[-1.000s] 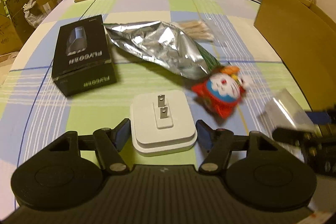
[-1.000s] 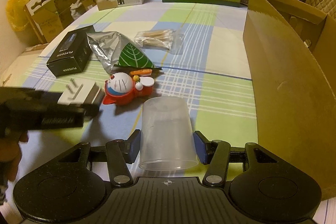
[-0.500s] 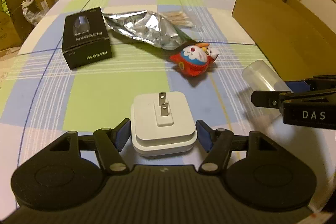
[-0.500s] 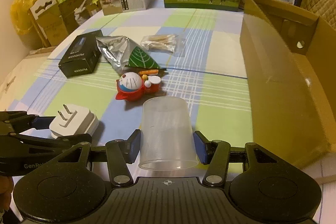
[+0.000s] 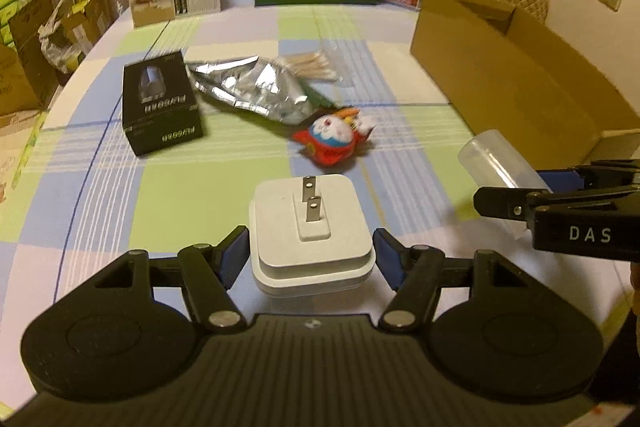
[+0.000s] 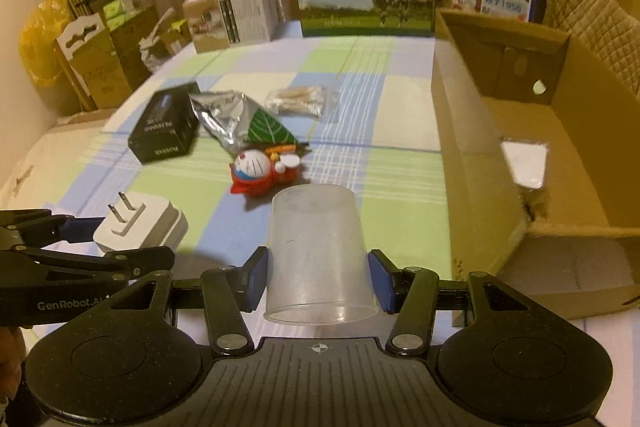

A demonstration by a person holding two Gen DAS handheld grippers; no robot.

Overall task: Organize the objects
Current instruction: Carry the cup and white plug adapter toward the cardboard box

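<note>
Both grippers lifting higher above the table since earlier — left gripper (image 5: 310,253) pinching white plug adapter (image 5: 310,227), prongs forward; right gripper (image 6: 318,281) clamping clear cup (image 6: 318,255), base forward — "DAS" readable.

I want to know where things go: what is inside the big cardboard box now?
In the right wrist view, the cardboard box holds one pale flat piece on its floor. The near corner, behind the front wall, is hidden. The cup and plug are outside, each in a gripper.
</note>
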